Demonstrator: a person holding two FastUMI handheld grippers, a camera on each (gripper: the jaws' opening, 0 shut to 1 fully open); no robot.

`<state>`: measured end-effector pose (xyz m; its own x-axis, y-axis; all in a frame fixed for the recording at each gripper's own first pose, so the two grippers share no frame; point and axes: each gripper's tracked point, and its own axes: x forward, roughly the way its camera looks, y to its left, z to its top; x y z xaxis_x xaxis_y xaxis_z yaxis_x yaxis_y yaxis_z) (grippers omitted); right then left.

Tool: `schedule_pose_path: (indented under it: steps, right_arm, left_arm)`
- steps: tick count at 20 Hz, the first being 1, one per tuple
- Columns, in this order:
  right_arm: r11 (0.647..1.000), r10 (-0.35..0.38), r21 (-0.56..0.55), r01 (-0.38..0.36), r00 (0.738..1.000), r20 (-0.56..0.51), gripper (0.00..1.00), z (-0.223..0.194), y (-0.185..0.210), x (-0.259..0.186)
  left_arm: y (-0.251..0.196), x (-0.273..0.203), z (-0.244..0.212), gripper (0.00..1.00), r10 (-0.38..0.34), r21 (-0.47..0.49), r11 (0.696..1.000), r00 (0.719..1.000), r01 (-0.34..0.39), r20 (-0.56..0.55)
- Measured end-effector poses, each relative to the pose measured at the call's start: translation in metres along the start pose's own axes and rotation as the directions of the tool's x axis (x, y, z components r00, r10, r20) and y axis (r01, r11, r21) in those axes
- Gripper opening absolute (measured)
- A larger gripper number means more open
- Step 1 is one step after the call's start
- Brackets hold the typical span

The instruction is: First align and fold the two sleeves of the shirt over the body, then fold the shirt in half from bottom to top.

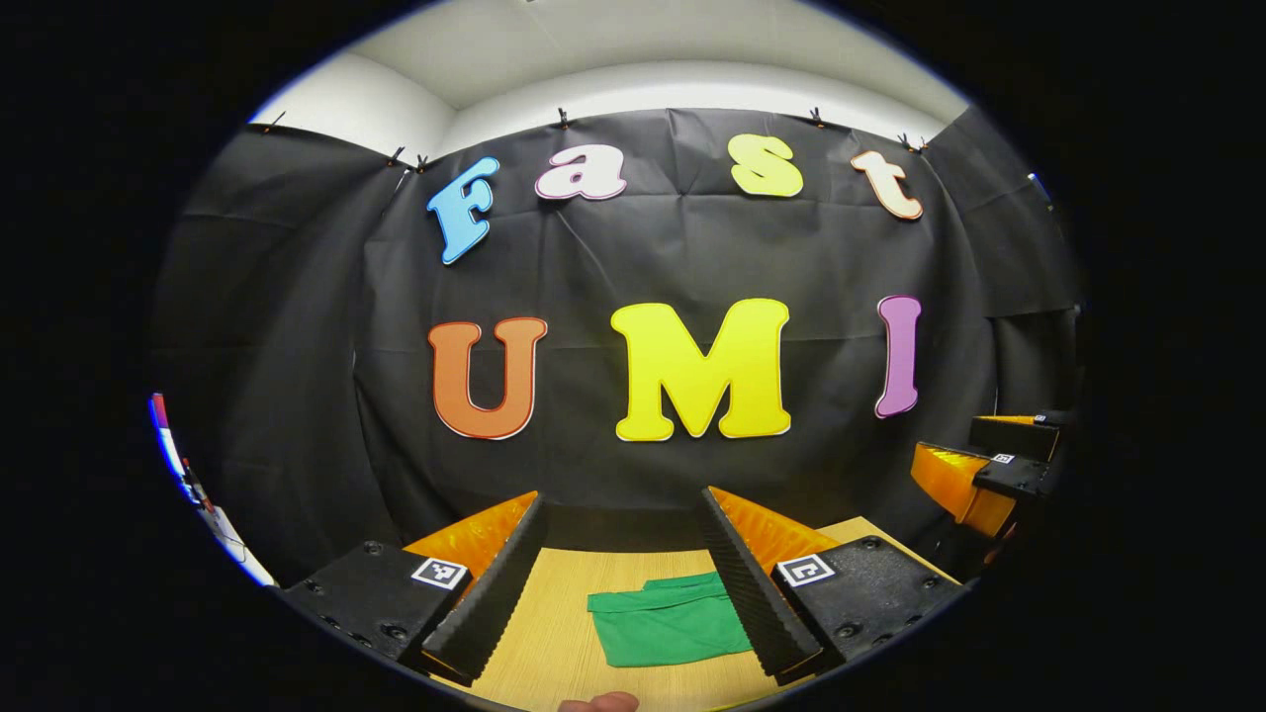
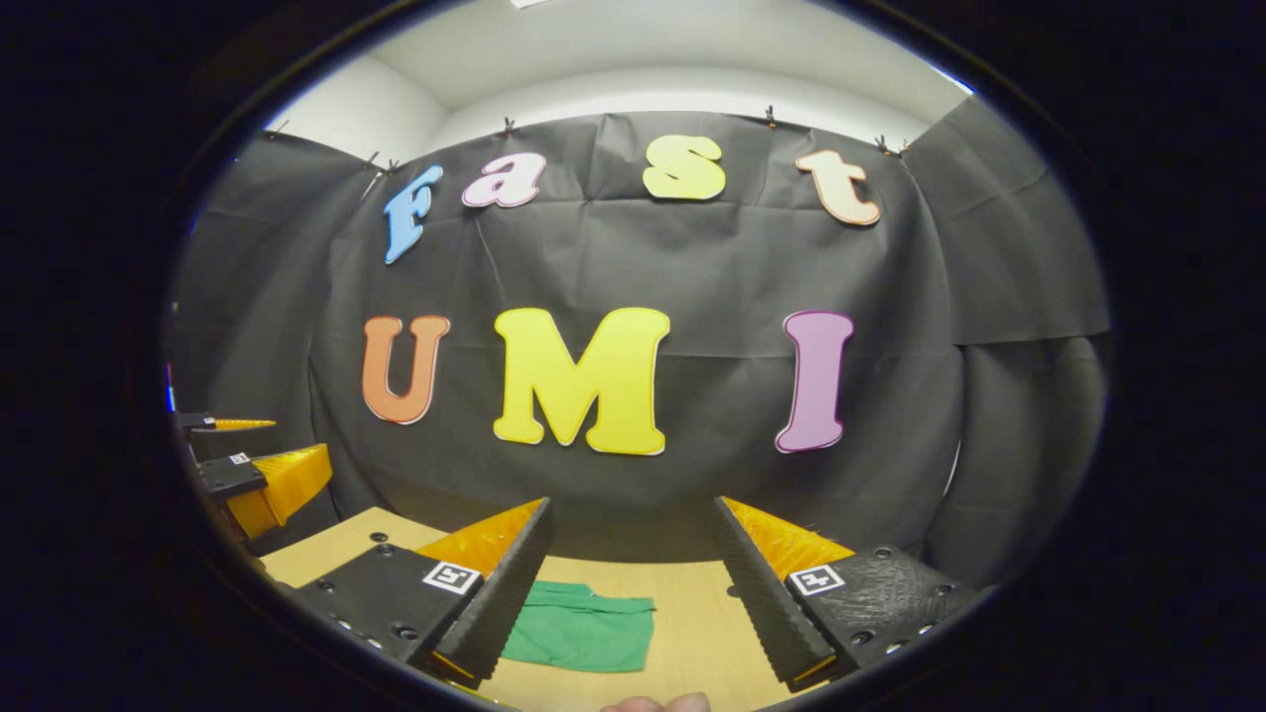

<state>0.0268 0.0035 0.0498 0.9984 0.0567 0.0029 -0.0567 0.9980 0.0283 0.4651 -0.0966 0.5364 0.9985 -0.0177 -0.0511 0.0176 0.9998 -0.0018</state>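
Note:
A green shirt (image 1: pixel 668 623) lies as a small folded rectangle on the wooden table (image 1: pixel 554 633). In the left gripper view my left gripper (image 1: pixel 623 583) hangs above it, open, with nothing between its fingers; the shirt's right edge is hidden behind the right finger. The right gripper (image 1: pixel 974 475) shows at the far right of that view, raised. In the right gripper view the shirt (image 2: pixel 584 628) sits low and left of centre, partly behind the left finger. My right gripper (image 2: pixel 633 588) is open and holds nothing. The left gripper (image 2: pixel 262 480) appears at the far left of this view.
The black cloth wall (image 1: pixel 692 257) stands close behind the table's far edge (image 2: pixel 633 562). A fingertip (image 1: pixel 598 702) of the person's hand shows at the bottom of the left gripper view, and fingertips (image 2: pixel 658 703) show at the bottom of the right gripper view.

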Motion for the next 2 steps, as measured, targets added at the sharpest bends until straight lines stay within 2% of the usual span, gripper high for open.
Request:
schedule_pose_path:
  steps: [2]
  right_arm:
    - [1.000, 0.000, 0.001, 0.000, 1.000, 0.002, 0.97, 0.0013, 0.0013, 0.0009]
  left_arm:
    - [0.0007, 0.0000, 0.0007, 0.98, 0.004, 0.002, 1.000, 1.000, -0.004, 0.003]
